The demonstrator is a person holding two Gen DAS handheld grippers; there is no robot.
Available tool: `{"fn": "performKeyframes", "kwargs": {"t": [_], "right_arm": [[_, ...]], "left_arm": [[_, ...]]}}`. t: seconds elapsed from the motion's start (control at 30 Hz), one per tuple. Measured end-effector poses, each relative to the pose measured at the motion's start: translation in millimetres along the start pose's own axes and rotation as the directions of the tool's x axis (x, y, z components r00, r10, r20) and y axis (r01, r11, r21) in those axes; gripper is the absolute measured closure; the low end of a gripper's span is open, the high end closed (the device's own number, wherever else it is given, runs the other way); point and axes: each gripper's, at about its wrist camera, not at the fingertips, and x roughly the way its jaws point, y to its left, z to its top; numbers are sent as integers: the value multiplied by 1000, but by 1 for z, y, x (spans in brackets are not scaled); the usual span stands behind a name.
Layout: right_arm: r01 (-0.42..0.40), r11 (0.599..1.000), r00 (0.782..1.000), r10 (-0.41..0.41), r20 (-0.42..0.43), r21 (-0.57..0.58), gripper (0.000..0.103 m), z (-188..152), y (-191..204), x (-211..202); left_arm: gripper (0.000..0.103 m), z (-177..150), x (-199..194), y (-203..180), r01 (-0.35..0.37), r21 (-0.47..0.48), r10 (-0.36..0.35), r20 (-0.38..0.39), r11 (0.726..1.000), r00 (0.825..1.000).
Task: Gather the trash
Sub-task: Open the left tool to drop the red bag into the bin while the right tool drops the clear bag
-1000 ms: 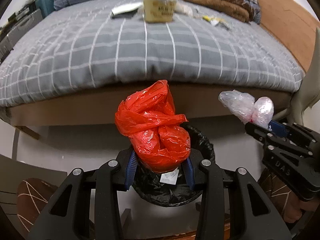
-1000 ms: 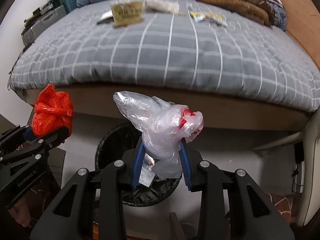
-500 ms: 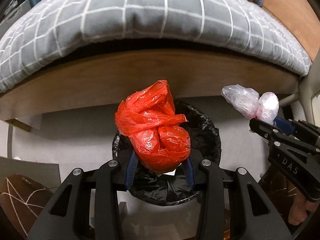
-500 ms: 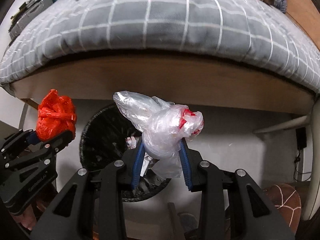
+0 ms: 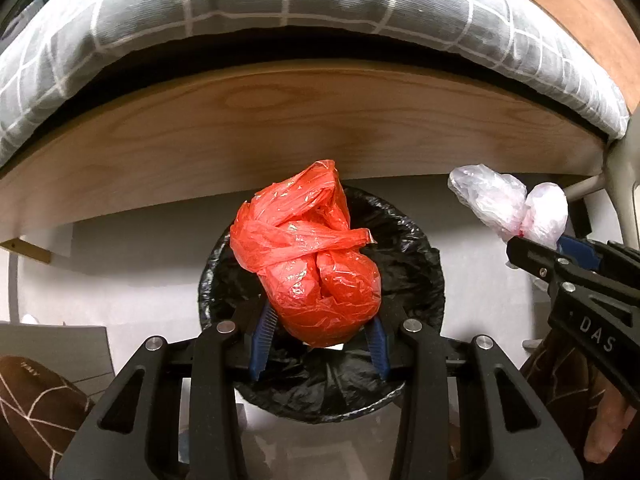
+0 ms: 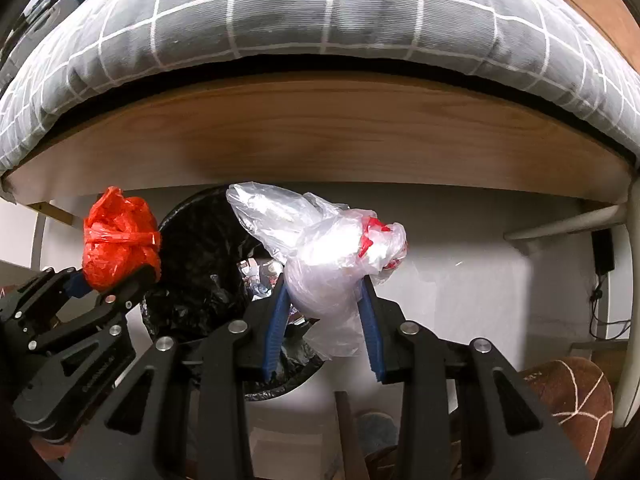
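Dropping two balls of trash into the bin is the job right now. The left gripper [image 5: 318,344] squeezes a knotted red plastic bag [image 5: 308,264] between its blue pads [image 5: 260,336]. The right gripper [image 6: 322,334] squeezes a crumpled clear plastic bag [image 6: 324,256] with a bit of red on it.

The bin [image 5: 416,248] sits on the pale floor, just in front of the wooden bed frame [image 5: 280,120]. It has a black liner, and some wrappers [image 6: 256,276] already lie inside.

In the left view the red bag hangs right over the middle of the bin's mouth. That one looks ready to let go. Open the jaws wide so the crinkly plastic does not stick to a pad.

The clear bag is trickier. In the right view it sits over the right edge of the bin, not the middle. It would be best to slide it toward the red bag a little first. It is light and floppy, so it could catch on the rim or fall onto the floor.

Hold both grippers pointing down, low over the mouth, then let go.
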Motion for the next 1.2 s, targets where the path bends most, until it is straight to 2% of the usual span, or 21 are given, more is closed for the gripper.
{"fn": "performKeyframes", "kwargs": {"t": [0.13,0.23,0.27,0.37,0.6,0.7,1.2], "right_arm": [[0,1000,1000,0,-4,7,70,3,-2,1],[0,1000,1000,0,-8,-1,70,4,1,3],[0,1000,1000,0,-8,-3,70,5,1,4],[-1,1000,1000,1,-11,-17,70,6,3,8],[-24,999,1000,23,-19,-47,70,10,15,12],[-36,998,999,35,-18,-56,70,11,22,12],[-114,992,993,112,-25,-62,70,12,56,5]], "left_arm": [[64,1,5,-4,9,13,-9,-2,1000,1000],[57,0,5,-4,0,24,0,-8,1000,1000],[54,0,5,-3,0,20,1,-10,1000,1000],[34,2,4,3,-17,6,17,-5,1000,1000],[12,3,-14,29,-43,-30,44,22,999,999],[7,3,-23,41,-54,-48,56,38,997,998],[6,-5,-43,88,-81,-118,84,20,990,996]]}}
